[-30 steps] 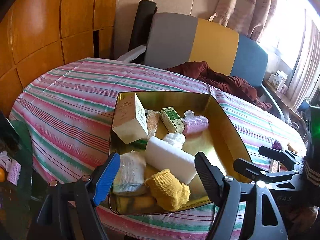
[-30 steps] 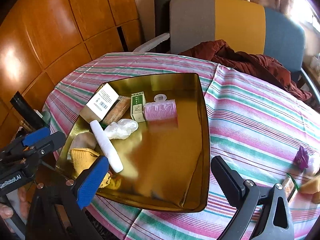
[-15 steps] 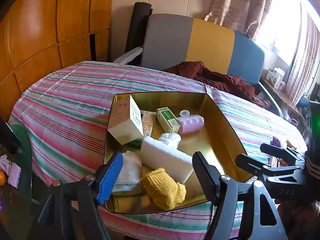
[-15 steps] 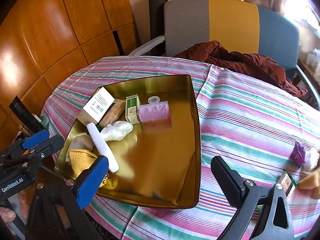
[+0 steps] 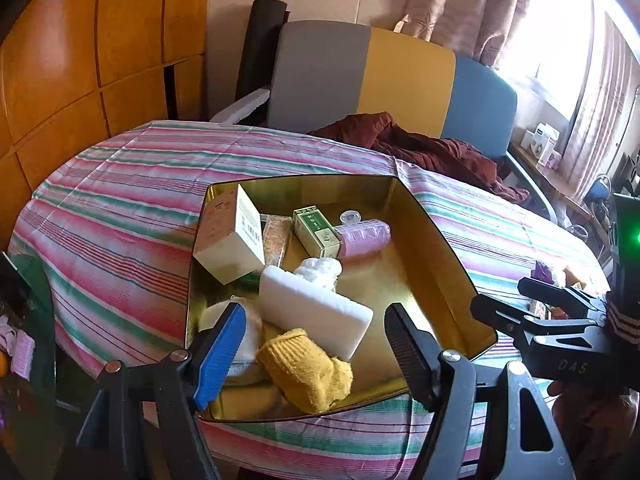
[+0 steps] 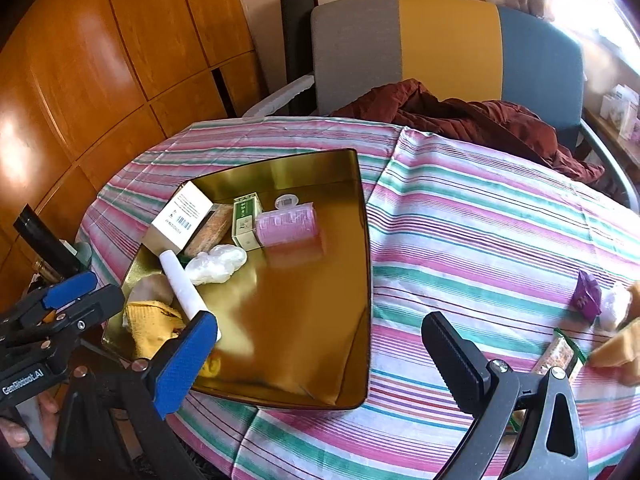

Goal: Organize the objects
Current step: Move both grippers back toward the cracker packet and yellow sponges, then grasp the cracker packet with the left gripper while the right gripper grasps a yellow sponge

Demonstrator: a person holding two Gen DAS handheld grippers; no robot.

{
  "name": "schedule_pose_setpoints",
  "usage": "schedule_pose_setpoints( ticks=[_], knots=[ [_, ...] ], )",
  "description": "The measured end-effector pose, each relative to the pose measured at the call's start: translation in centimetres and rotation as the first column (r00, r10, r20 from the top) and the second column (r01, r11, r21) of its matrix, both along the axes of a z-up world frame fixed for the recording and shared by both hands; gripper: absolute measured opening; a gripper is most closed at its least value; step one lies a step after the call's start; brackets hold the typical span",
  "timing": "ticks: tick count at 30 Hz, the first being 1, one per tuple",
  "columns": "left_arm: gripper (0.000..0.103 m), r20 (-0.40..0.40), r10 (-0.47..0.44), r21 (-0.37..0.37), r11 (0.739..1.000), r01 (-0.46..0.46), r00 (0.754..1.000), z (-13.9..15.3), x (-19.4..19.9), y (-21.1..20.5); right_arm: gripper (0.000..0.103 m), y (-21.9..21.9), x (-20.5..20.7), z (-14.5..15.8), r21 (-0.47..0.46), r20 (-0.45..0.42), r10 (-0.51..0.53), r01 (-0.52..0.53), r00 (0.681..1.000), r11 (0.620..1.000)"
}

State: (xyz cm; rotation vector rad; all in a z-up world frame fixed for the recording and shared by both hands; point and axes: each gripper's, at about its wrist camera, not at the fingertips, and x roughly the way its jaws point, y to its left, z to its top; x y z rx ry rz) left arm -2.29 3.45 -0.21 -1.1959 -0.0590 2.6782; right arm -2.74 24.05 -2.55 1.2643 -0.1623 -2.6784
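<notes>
The gold tray sits on the striped tablecloth and already holds most of what you are sorting: a cream carton, a green box, a pink ribbed roll, a crumpled white plastic wad, a white foam block, a pale knit piece under your blue pad, and a yellow knit sock at the near edge. Your left gripper hangs over that near edge with its jaws spread and nothing between them; your right gripper is likewise wide apart and empty, over the tray's bare right half. What looks left to gather lies well apart from the tray on the cloth at your right: a small purple packet, a green-edged snack wrapper, a whitish lump, and a tan wedge cut off by the frame. These probably weigh almost nothing. The wrapper will likely be slick and crackly, so pinch it across its middle rather than a sealed end. The purple packet looks crushable; close gently on its broad faces. The tan wedge I cannot identify; if spongy, grip it mid-body. Inside the tray, the sock and foam will squash, so take them deep.
</notes>
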Motion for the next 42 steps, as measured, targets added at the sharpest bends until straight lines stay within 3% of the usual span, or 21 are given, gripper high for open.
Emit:
schedule_pose_setpoints(
  ticks=[17,29,32,35,38,42],
  knots=[
    [0.073,-0.029,-0.066,-0.034,0.997,0.065,0.997,1.0,0.4,2.4,0.103,6.1,1.0,0.1,0.014,-0.004,-0.135,0.135,0.991,0.991],
    [0.073,-0.034,-0.193,-0.042,0.981,0.191,0.981,2.0,0.1,6.9,0.103,16.5,3.6,2.1,0.096,-0.045,-0.327,0.33,0.944,0.939],
    [0.073,-0.028,-0.256,-0.033,0.966,0.255,0.966,2.1,0.1,8.7,0.103,20.4,4.8,2.5,0.114,-0.06,-0.401,0.406,0.914,0.907],
    [0.073,-0.031,-0.322,-0.037,0.946,0.321,0.946,2.4,0.3,10.9,0.103,24.6,6.3,2.6,0.099,-0.068,-0.498,0.503,0.864,0.859],
    [0.073,-0.016,-0.39,-0.054,0.92,0.389,0.921,2.3,0.4,13.7,0.103,28.8,8.1,2.4,0.068,-0.076,-0.613,0.617,0.787,0.784],
    [0.073,0.037,-0.503,-0.078,0.86,0.504,0.864,1.2,0.6,18.3,0.103,33.5,10.6,1.3,-0.047,-0.032,-0.745,0.743,0.666,0.667]
  ],
)
